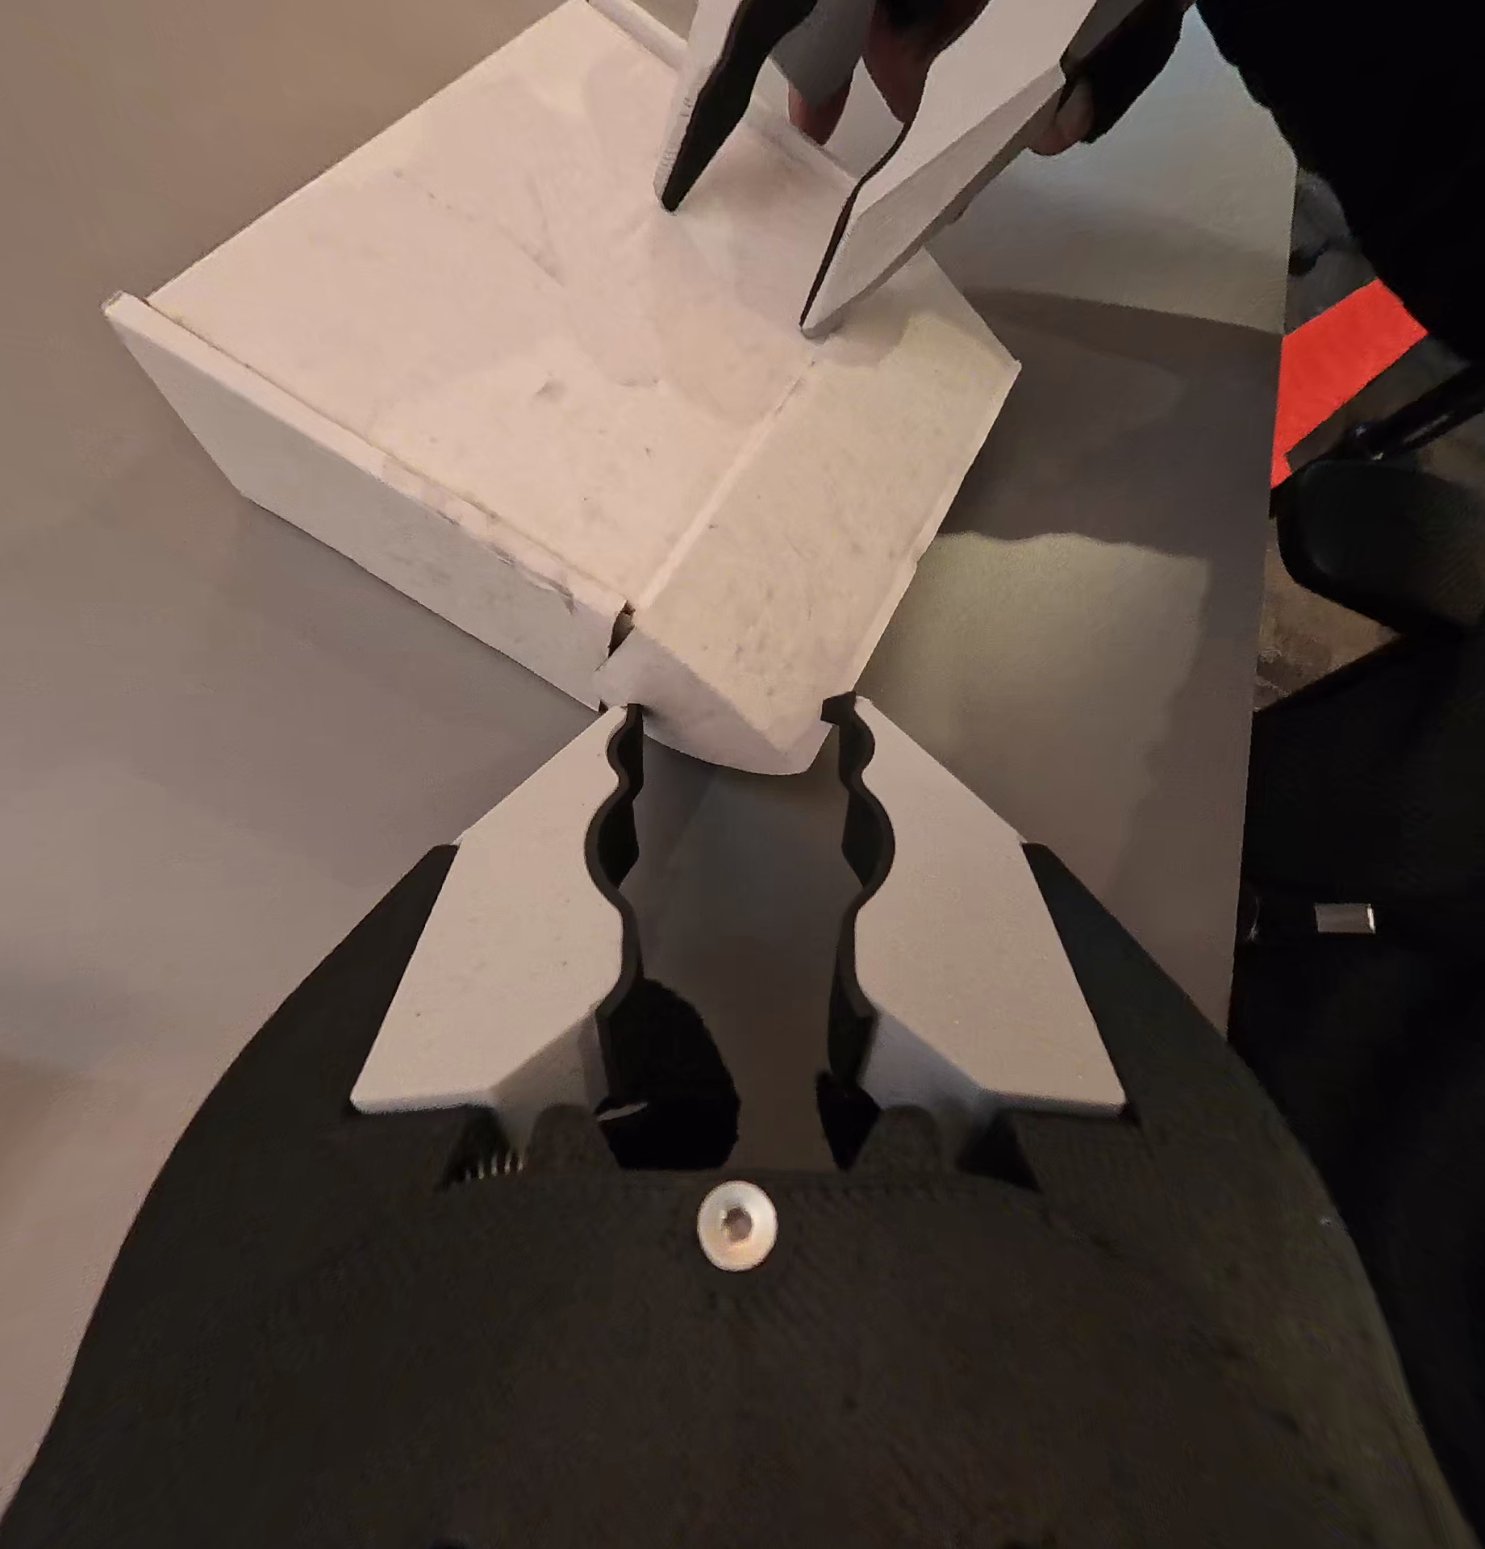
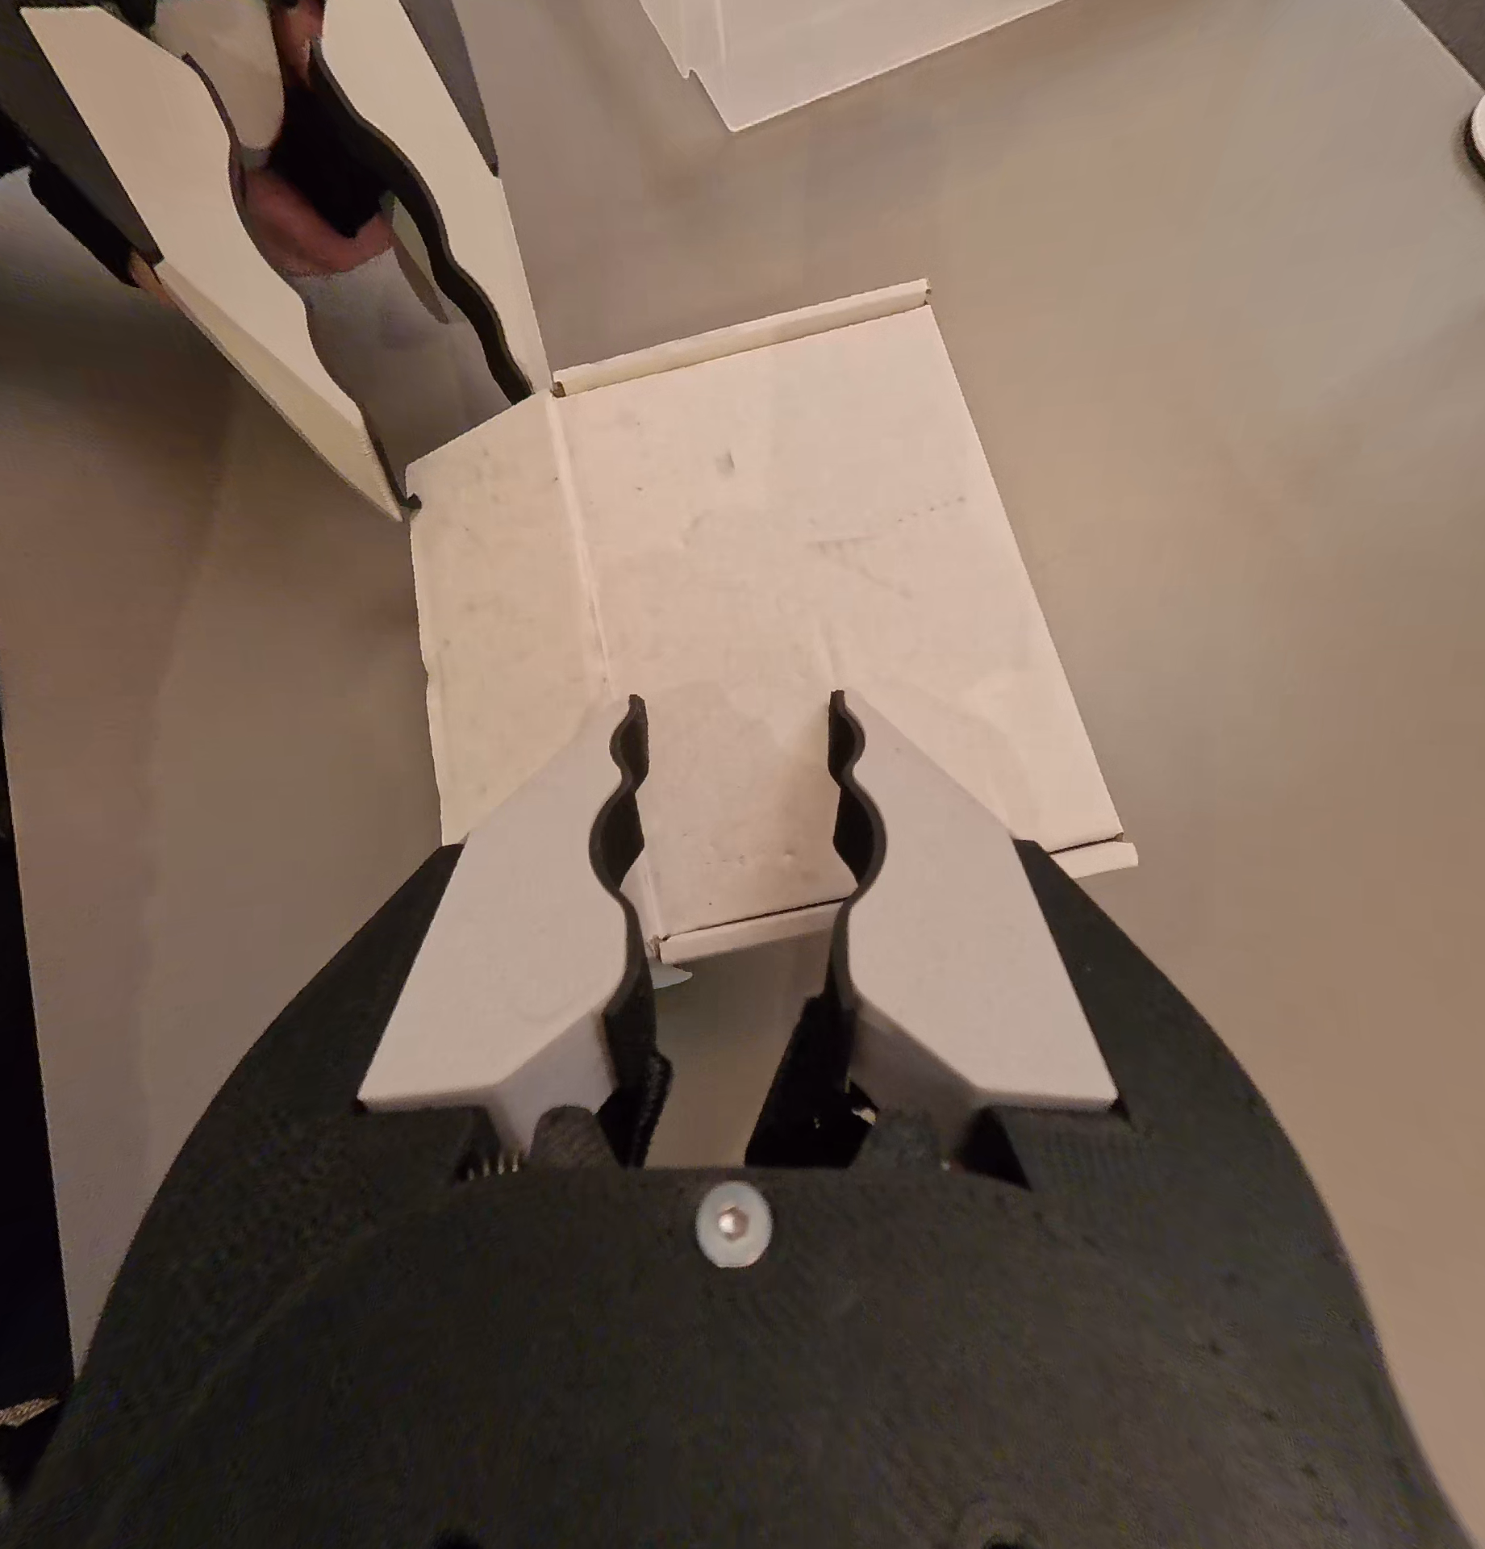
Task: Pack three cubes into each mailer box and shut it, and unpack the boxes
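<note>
On table (image 2: 1225,503): second box (image 2: 806,59) beyond mailer box (image 2: 789,587).

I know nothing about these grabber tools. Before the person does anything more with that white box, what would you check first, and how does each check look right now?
1. Lid down on the mailer box: ok, its top lies flat.
2. Front flap tucked in: not ok, it sticks out over the table.
3. Left gripper free: ok, open, at the flap's corner.
4. Right gripper free: ok, open, empty, over the lid.
5. Three cubes inside: cannot tell, box is closed.
6. Second box out of the way: ok, it sits apart on the table.
</note>
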A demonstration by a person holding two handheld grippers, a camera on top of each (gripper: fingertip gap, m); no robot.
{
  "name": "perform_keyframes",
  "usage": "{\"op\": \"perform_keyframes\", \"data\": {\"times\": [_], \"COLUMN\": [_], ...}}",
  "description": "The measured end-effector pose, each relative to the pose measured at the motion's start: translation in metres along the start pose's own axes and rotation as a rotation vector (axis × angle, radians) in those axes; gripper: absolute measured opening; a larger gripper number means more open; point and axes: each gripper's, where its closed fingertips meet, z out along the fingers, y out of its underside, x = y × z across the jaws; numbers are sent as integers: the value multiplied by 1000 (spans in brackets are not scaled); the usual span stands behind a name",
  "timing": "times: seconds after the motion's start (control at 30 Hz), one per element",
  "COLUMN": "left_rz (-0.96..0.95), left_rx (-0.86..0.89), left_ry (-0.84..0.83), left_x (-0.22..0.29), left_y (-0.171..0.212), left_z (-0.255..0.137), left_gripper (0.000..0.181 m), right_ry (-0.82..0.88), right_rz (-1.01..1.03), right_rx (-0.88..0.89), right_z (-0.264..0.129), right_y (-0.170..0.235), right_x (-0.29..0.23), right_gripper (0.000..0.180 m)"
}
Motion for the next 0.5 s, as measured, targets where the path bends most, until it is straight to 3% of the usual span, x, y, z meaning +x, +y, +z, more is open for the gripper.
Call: {"op": "perform_keyframes", "data": {"times": [0.2, 0.5], "left_rz": [-14, -10], "left_rx": [-14, -14], "left_ry": [58, 16], "left_x": [12, 8], "left_y": [-2, -1], "left_z": [0, 1], "left_gripper": [42, 47], "right_ry": [-3, -4], "right_rz": [5, 5], "right_rx": [4, 7], "right_z": [0, 0], "right_y": [0, 0], "right_x": [0, 0], "right_gripper": [43, 43]}}
